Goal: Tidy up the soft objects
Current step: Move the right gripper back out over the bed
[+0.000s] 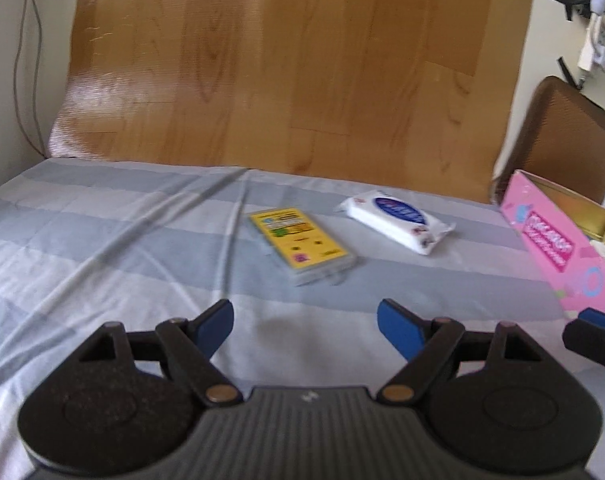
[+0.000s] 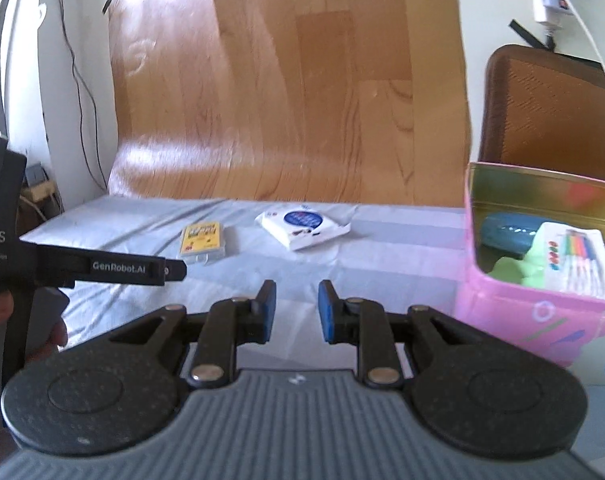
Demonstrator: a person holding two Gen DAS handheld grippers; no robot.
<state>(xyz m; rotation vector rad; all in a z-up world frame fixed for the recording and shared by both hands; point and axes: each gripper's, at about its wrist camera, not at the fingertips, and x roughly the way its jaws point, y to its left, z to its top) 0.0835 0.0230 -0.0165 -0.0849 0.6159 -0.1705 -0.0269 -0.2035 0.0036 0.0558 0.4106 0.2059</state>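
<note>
A yellow-labelled clear pack (image 1: 300, 245) and a white wipes pack with a blue oval label (image 1: 396, 216) lie on the striped sheet. Both show in the right wrist view too: the yellow pack (image 2: 202, 243) and the wipes pack (image 2: 302, 224). My left gripper (image 1: 305, 330) is open wide and empty, just short of the yellow pack. My right gripper (image 2: 297, 310) is open by a narrow gap and empty, left of the pink box (image 2: 542, 316). The box holds a blue case (image 2: 506, 234), green soft things and a pack of markers (image 2: 578, 264).
The striped sheet (image 1: 102, 240) covers the surface. A wood-patterned mat (image 1: 282, 72) leans against the back wall. A brown chair back (image 2: 550, 108) stands behind the pink box (image 1: 558, 252). Cables hang at the left wall and upper right.
</note>
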